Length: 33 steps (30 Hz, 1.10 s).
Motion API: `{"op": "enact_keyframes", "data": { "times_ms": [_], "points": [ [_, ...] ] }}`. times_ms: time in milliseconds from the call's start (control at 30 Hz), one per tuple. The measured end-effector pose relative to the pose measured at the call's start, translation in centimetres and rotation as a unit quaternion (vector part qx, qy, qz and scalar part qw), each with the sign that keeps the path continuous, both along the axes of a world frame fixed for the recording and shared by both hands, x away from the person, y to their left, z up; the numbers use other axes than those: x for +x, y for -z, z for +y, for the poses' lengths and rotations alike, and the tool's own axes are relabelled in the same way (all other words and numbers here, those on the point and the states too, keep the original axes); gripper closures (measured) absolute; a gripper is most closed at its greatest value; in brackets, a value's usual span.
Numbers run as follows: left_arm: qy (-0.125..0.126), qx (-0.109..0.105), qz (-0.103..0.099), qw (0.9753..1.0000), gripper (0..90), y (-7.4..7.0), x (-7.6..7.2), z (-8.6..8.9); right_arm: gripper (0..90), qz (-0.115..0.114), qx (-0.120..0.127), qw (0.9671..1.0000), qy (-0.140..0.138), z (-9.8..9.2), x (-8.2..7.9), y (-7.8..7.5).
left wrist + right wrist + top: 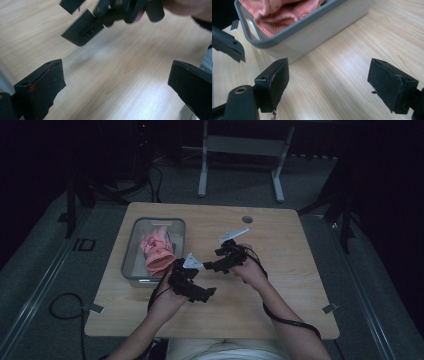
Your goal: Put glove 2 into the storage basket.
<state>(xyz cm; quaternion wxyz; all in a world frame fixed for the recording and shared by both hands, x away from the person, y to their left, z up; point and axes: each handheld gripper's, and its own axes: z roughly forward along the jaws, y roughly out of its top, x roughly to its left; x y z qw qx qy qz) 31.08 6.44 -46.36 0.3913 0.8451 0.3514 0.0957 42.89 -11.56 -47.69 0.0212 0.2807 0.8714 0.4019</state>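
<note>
A grey plastic bin point(131, 251) stands on the left half of the wooden table point(280, 295) with a pink knitted cloth point(157, 251) bunched inside it. My left gripper point(204, 294) is open just right of the bin's near corner, its jaws pointing right, nothing between them. My right gripper point(210, 266) is also open and points left toward the bin, a little beyond the left one. In the right gripper view the bin point(294, 30) and pink cloth point(279, 12) lie just ahead of the spread jaws. In the left gripper view the right gripper point(100, 17) hangs over bare wood.
A small round hole point(247, 219) sits near the table's far edge. A white table frame point(240, 150) stands on the floor beyond. Cables point(65, 307) trail over the floor at the left. The table's right half is bare wood.
</note>
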Motion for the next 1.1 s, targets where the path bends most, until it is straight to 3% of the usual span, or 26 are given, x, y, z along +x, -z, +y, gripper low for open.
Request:
{"op": "enact_keyframes", "data": {
  "times_ms": [167,533,900,1100],
  "points": [
    [0.010,0.003,-0.001,0.9999,0.4,1.1,-0.3,-0.6,17.4,0.001,-0.004,1.0000,-0.001,-0.6,-0.4,0.8],
    [0.024,-0.031,-0.006,0.9992,0.4,3.6,-1.0,-0.8,16.9,-0.011,-0.009,0.9999,-0.006,-2.0,-1.2,2.8],
    [0.035,0.005,-0.014,0.9993,0.4,6.9,-2.2,-1.9,15.7,-0.007,-0.017,0.9998,0.004,-3.8,-2.3,5.1],
    [0.030,0.008,-0.012,0.9995,0.4,8.2,-2.3,-1.9,15.7,-0.005,-0.020,0.9998,0.002,-4.4,-3.0,6.0]
  ]
}}
